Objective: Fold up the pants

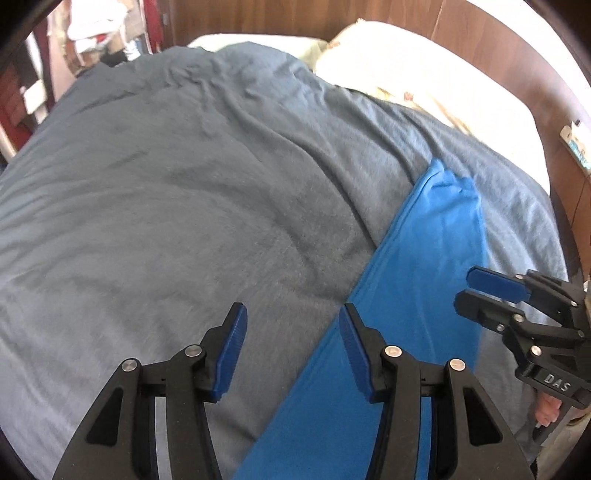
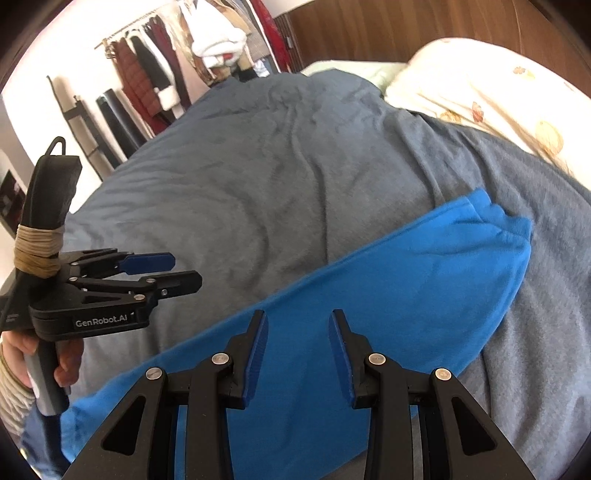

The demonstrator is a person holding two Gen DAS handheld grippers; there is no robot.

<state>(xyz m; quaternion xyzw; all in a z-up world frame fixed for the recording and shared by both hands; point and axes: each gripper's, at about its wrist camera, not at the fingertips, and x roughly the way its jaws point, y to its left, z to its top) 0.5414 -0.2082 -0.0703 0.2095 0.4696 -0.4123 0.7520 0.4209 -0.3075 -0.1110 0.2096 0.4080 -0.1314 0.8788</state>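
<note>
Pants [image 2: 369,295] of bright blue cloth lie flat as a long band on the grey blanket [image 2: 258,184] of the bed, directly under the right gripper [image 2: 297,349], whose jaws stand apart and hold nothing. The left gripper [image 1: 291,345] hangs released over the left edge of the pants, also empty. Farther away a cream pillow [image 2: 480,96] lies against a wooden headboard [image 2: 406,26], and clothes [image 2: 147,74] hang by the wall.

Looking forward and down along each gripper's 2 fingers, from just above the bed. Shared by both views: blue pants [image 1: 417,280] [image 2: 369,295], grey blanket [image 1: 166,192] [image 2: 258,166], pillow [image 1: 406,70] [image 2: 480,96], and the opposite gripper.
</note>
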